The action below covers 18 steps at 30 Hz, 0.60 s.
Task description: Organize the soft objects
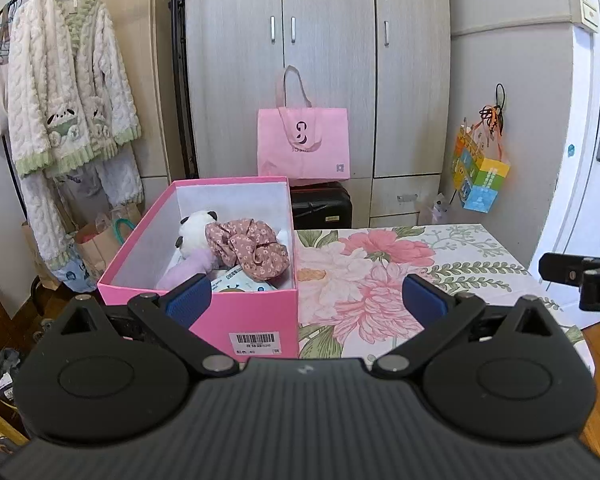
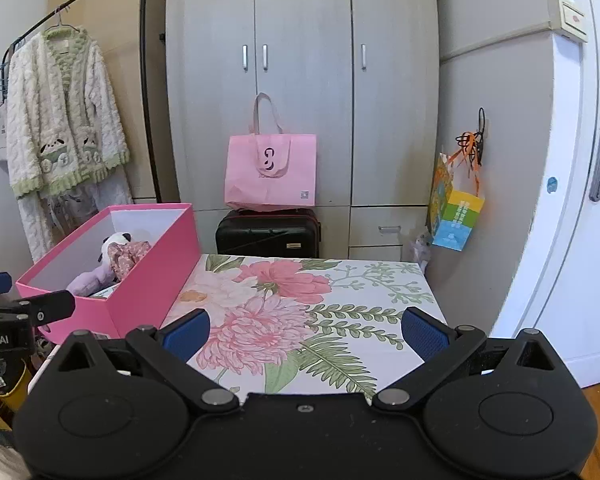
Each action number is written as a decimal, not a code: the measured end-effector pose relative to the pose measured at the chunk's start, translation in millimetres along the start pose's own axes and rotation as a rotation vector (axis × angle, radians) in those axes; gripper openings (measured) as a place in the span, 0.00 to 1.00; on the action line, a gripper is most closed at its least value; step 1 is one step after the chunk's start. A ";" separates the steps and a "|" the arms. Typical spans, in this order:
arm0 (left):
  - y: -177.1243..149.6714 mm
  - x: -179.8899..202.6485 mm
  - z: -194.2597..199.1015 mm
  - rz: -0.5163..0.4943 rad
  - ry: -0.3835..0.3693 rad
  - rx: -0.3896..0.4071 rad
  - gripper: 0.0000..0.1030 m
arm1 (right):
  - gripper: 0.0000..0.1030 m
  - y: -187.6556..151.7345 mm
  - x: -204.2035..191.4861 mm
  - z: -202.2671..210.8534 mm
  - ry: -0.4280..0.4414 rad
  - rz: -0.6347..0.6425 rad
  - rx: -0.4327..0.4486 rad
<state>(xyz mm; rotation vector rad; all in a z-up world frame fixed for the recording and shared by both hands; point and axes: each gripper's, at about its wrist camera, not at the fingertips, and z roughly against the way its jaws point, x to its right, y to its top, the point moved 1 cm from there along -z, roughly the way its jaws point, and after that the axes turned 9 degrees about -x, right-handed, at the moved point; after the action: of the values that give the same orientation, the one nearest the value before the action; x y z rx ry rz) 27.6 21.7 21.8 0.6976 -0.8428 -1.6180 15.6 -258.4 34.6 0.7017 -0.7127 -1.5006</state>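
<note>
Left gripper [image 1: 306, 296]: jaws spread wide, nothing between the blue pads [image 1: 190, 298]. It hangs in front of the near end of the pink box [image 1: 256, 316], above the table edge. Right gripper [image 2: 305, 330]: jaws equally wide, nothing held, over the floral tablecloth [image 2: 340, 292].

Pink box sits on the left part of the table, open-topped, white inside. Contents: panda plush [image 1: 194, 228], floral scrunchie [image 1: 252, 246] lying against the panda and partly over it, a lilac soft item [image 1: 184, 270] in front of the panda, and a printed white packet [image 1: 244, 282] under the scrunchie at the near end.

Left wrist view only: looks down into the box, so the packet and the barcode label [image 1: 254, 340] on the near outer wall are readable as shapes; label text too small to read. The right gripper's fingertip enters at the right edge.

Right wrist view only: box seen from the side, its long outer wall hiding most of the contents; only panda, scrunchie, lilac item and a sliver of the packet show. The whole bare run of tablecloth is visible. The left gripper appears at the left edge, beside the box.

Both views: grey wardrobe [image 2: 300, 80], pink tote bag [image 2: 271, 170] standing on a black suitcase [image 2: 266, 236], fleece robe [image 1: 66, 92] on the rack at left.
</note>
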 end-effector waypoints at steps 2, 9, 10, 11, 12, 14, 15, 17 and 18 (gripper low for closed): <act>-1.4 -0.6 0.2 0.003 -0.004 0.000 1.00 | 1.00 -2.3 -0.7 0.9 -0.010 0.007 -0.001; -5.4 -2.3 -4.6 0.018 0.002 -0.023 1.00 | 1.00 -9.8 0.3 6.8 -0.021 0.010 0.004; -6.1 -2.3 -4.6 0.015 0.004 -0.020 1.00 | 1.00 -10.9 0.2 8.1 -0.024 0.011 0.009; -7.2 -1.9 -3.9 0.012 0.006 -0.016 1.00 | 1.00 -12.0 -0.3 9.2 -0.027 0.012 0.014; -8.6 -1.6 -2.6 0.010 0.010 -0.011 1.00 | 1.00 -12.8 -1.2 10.0 -0.030 0.015 0.017; -10.5 -2.6 -0.8 0.017 0.015 -0.004 1.00 | 1.00 -14.3 -2.6 10.6 -0.031 0.021 0.022; -11.0 -2.7 -0.2 0.022 0.018 -0.004 1.00 | 1.00 -14.4 -3.3 10.3 -0.033 0.024 0.022; -12.5 -3.4 1.2 0.026 0.026 -0.002 1.00 | 1.00 -15.1 -4.8 10.6 -0.042 0.031 0.028; -12.9 -3.4 1.7 0.026 0.033 -0.003 1.00 | 1.00 -15.3 -4.8 10.6 -0.046 0.034 0.031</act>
<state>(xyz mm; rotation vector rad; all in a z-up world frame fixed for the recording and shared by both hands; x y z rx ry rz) 19.7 26.9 12.2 0.7070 -0.8226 -1.5796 -2.0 -252.7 29.2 0.6770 -0.7806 -1.4814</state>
